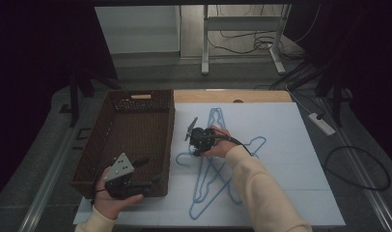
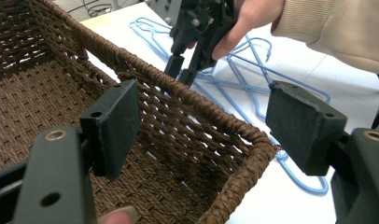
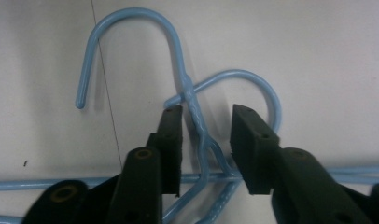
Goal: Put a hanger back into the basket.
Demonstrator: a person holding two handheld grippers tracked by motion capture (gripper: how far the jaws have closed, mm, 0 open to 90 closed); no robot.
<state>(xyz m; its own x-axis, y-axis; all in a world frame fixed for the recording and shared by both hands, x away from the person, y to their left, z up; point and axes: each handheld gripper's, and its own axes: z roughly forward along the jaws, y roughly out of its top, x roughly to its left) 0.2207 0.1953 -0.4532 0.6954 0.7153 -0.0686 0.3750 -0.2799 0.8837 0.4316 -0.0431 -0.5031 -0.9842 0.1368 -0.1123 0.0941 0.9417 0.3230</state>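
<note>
**Blue wire hangers wait while one neck is lined up for the pinch**

Blue wire hangers [image 1: 218, 164] lie crossed in a loose pile on the pale foam mat [image 1: 300, 193], their hooks fanned to the left and far side, just right of the brown woven basket [image 1: 118, 159]. That placing looks deliberate: the basket sits close enough that a lifted hanger needs only a short carry over its right wall.

The right gripper [image 1: 198, 145] is down over the left part of the pile, the hand wrapped around its body. In the right gripper view its jaws stand partly open, one on each side of a hanger's twisted neck [image 3: 197, 122], just below the hook [image 3: 131, 28]; the wire runs up between the pads without either pad pressing it, so nothing is gripped yet. Going for the neck makes sense to me: the twist is the thickest part of the wire, and a hanger held there would hang straight. A second hook [image 3: 253, 86] curls right behind it, so a pinch here may snag the neighbouring hanger as well.

The left gripper [image 1: 145, 173] is held low at the basket's near right corner, its jaws spread wide and holding nothing. In the left gripper view they straddle the woven rim [image 2: 192, 100], looking across it toward the other hand. I read that as a ready stance, either to steady the basket or to take a hanger as it comes over.
</note>
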